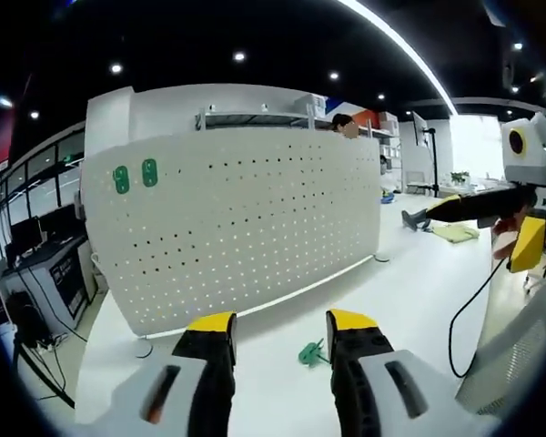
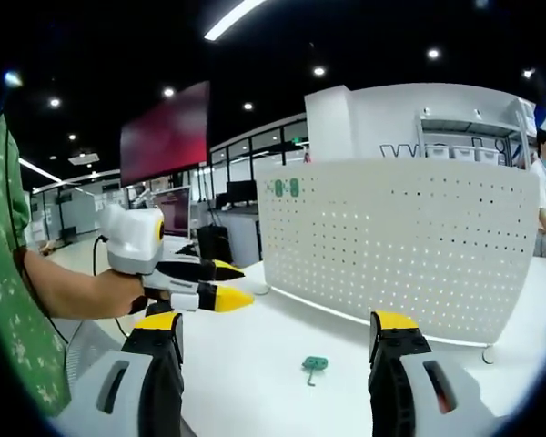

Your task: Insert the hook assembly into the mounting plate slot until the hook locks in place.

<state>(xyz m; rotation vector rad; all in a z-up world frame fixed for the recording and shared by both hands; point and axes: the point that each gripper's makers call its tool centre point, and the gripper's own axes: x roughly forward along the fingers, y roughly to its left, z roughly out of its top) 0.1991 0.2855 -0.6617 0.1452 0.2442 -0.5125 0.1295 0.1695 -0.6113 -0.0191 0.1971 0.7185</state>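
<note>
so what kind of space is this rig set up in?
Looks like an open-plan office or lab: recessed ceiling spotlights, desks with monitors behind glass partitions, and a white table carrying an upright pegboard panel as a test station.

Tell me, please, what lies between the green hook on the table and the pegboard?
Bare white table: in the right gripper view, nothing sits between the green hook and the pegboard.

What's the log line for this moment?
left claw open | right claw open | hook loose on table | pegboard upright
</note>
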